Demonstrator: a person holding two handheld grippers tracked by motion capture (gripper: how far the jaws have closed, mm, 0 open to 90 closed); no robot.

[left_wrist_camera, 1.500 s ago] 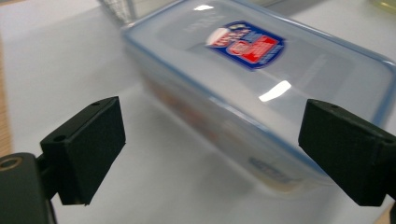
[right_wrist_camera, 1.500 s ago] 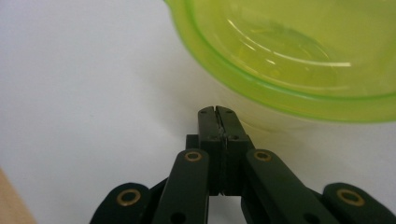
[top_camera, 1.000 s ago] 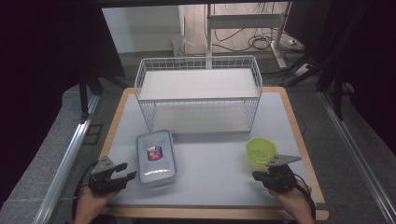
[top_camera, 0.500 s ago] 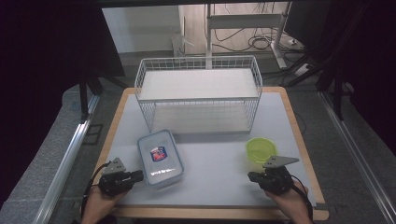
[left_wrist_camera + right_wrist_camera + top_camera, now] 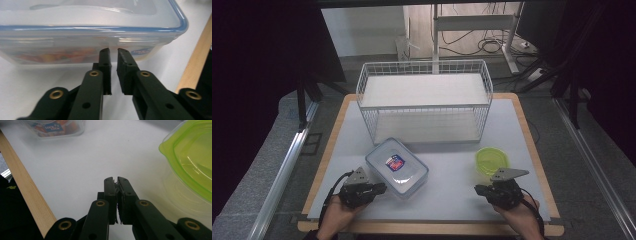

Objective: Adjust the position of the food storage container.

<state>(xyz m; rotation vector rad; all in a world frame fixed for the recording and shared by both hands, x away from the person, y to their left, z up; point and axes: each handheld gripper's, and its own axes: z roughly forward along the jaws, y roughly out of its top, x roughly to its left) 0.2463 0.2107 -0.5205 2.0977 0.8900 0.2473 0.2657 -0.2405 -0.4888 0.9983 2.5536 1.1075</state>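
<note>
**Left tongs closed, nose-on to the lidded box's side wall**

Key relation: the clear lidded food container (image 5: 396,167) lay directly ahead of the left gripper (image 5: 379,188), up and to the right of it in the high view, tips just short of or barely touching its near corner. In the left gripper view the container's side wall (image 5: 75,47) ran across the upper frame, with the blue lid seal above and the jaws aimed square at the wall. Contact could not be confirmed.

Long axis of the container ran diagonally, from upper left to lower right of the high view. The left hand was clearly the nearer one; the right was well apart from it.

Tongs:
- Left: jaws had just been closing, now nearly together with a thin slit between them, nothing in the gap. Likely set for a push or nudge, not a grip.
- Right gripper (image 5: 478,189): jaws together, holding nothing, parked just below the lime-green bowl (image 5: 492,161) at lower right. In the right gripper view the bowl (image 5: 192,162) sat at the right edge, clear of the tips.

Surface: white mat (image 5: 447,197) on a wood-edged table (image 5: 532,145), smooth, so the box would probably slide easily.

Room: white wire basket rack (image 5: 424,102) stood behind the container at frame centre; floor cables and a desk frame beyond; dark surround on both sides.
</note>
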